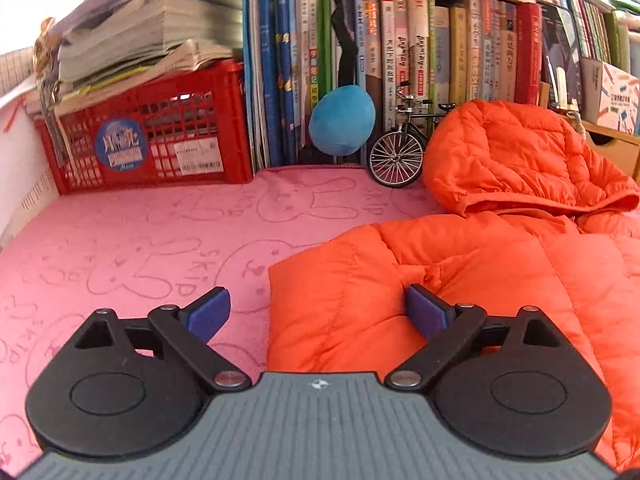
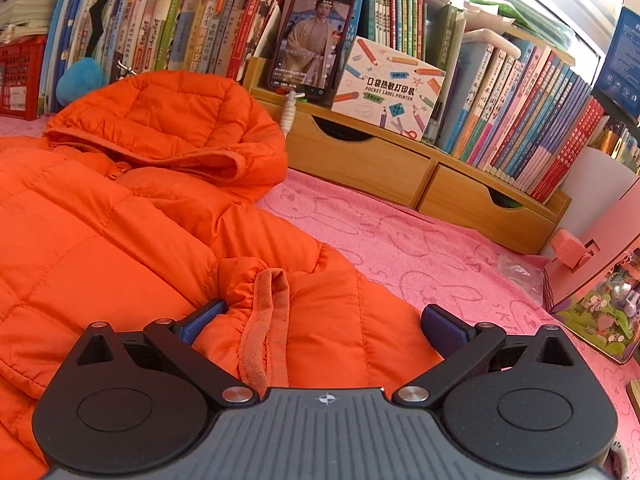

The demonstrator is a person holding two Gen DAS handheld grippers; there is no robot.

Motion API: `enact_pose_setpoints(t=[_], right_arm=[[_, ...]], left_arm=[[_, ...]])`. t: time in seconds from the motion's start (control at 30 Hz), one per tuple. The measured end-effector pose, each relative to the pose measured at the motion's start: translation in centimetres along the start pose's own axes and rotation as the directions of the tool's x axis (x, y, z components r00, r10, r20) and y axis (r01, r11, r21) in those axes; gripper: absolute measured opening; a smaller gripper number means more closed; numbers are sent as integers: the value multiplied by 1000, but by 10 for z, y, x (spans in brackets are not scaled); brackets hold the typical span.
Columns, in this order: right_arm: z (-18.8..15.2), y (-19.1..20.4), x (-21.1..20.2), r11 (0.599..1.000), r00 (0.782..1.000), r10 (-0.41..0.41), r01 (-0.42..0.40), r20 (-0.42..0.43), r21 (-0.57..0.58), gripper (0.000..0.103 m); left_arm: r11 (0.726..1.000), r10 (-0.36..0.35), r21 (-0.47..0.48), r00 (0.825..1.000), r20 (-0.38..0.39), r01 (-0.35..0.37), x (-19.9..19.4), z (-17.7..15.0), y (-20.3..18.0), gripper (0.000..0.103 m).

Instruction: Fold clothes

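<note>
A puffy orange jacket [image 1: 480, 280] lies on a pink cloth [image 1: 140, 248] with bunny drawings on it. In the left wrist view the jacket fills the right side of the frame, and its hood [image 1: 516, 156] sits in the upper right. The left gripper [image 1: 318, 312] is at the bottom middle, with its two blue fingers spread wide and nothing between them. One finger is over the pink cloth and the other is over the edge of the jacket.

In the right wrist view the jacket fills the left half, and its hood [image 2: 176, 124] is in the upper left. The right gripper [image 2: 324, 320] is spread wide too. The sleeve cuff [image 2: 268, 320] lies in the gap between its fingers (they do not pinch it).

At the back stand rows of books [image 1: 440, 48]. A red basket [image 1: 160, 140] is at the upper left of the left view, and near the middle are a blue plush ball [image 1: 342, 120] and a tiny toy bicycle [image 1: 404, 148]. In the right view a phone [image 2: 312, 40] leans on a wooden drawer box [image 2: 360, 160].
</note>
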State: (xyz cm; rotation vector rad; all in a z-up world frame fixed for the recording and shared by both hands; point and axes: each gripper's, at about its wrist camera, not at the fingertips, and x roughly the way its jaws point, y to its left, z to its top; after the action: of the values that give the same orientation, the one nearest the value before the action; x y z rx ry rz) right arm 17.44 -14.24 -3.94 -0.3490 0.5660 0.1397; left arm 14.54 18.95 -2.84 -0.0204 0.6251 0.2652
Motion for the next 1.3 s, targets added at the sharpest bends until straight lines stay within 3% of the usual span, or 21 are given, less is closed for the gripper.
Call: enact_pose_setpoints(t=[0.23, 0.47, 0.8, 0.9, 1.03, 1.1, 1.17, 1.2, 1.3], right_arm=[[-1, -14, 5, 994, 997, 78, -76, -23, 80, 103], [-3, -29, 11, 975, 987, 151, -142, -45, 173, 103], [-3, -33, -9, 966, 991, 131, -132, 18, 223, 103], [-1, -44, -19, 938, 985, 156, -171, 74, 303, 103], [1, -65, -29, 848, 975, 170, -218, 142, 482, 102], [3, -66, -30, 828, 973, 179, -229, 146, 513, 83], [4, -57, -31, 846, 972, 188, -232, 139, 480, 69], [5, -50, -32, 861, 972, 193, -232, 133, 453, 65], [3, -29, -31, 908, 975, 200, -221, 96, 356, 63]], left_arm=[[991, -75, -114, 995, -62, 68, 9, -2, 19, 100], [993, -67, -102, 995, -70, 60, 10, -3, 16, 101], [995, -55, -89, 996, -77, 48, 11, -3, 14, 102], [995, -55, -89, 995, -78, 48, 11, -3, 14, 102], [995, -54, -89, 995, -78, 47, 11, -3, 14, 102], [995, -54, -88, 995, -78, 47, 11, -3, 14, 102], [995, -54, -88, 995, -79, 47, 11, -3, 14, 102], [995, -54, -89, 995, -79, 47, 11, -2, 14, 102], [995, -56, -92, 995, -78, 49, 11, -2, 14, 103]])
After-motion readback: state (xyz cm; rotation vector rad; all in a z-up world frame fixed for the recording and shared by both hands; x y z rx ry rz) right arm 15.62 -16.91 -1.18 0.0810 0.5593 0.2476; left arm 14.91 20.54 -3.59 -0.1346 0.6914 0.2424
